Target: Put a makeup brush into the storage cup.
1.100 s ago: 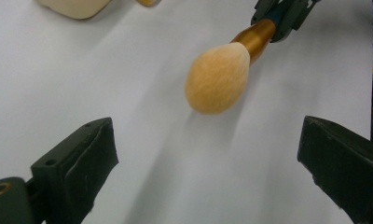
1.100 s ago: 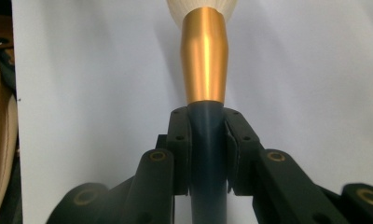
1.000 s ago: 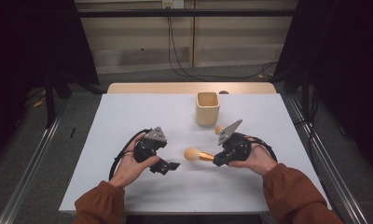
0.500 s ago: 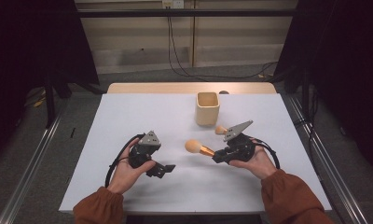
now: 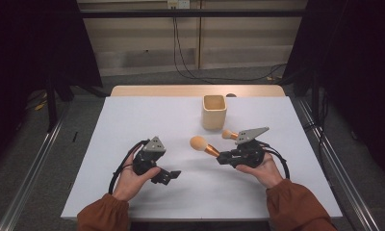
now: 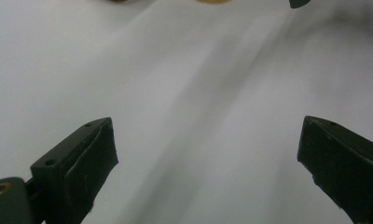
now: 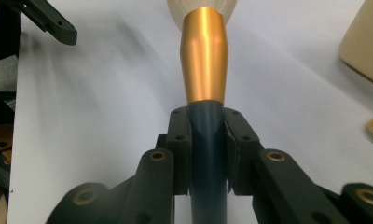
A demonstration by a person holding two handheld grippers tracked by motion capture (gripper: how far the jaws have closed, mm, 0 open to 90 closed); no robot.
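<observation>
High view, right gripper [image 5: 223, 158]: it holds the brush [image 5: 206, 147] by its dark handle; one second ago the brush lay lower and closer to the person, with its round head near the middle of the table; now the hand has gone up and a bit away, so the head points toward the cup [image 5: 214, 111].
High view, brush: its puffy orange head is in the air, left of the cup and near it, not touching it; it is tilted, not straight up.
High view, second brush [image 5: 228, 135]: a small one lies on the white table [image 5: 133, 120] just beside the cup, behind the right hand; it has not moved.
High view, left gripper [image 5: 169, 175]: it sits low on the table on the left side, well apart from the cup; it has slid a little closer to the person; it holds nothing.
Left gripper view, jaws: they stand wide apart; only bare, blurry white table is between them.
Right gripper view, jaws: they are squeezed tight on both sides of the dark blue handle [image 7: 207, 154]; the gold neck [image 7: 204, 56] sticks out past them; the pale head is cut off at the top.
Right gripper view, cup: its tan side [image 7: 364, 42] is at the right edge, close by.
What it means: I think the brush is on its way to the cup; it looks picked up well, but it still has to be turned and put inside.
</observation>
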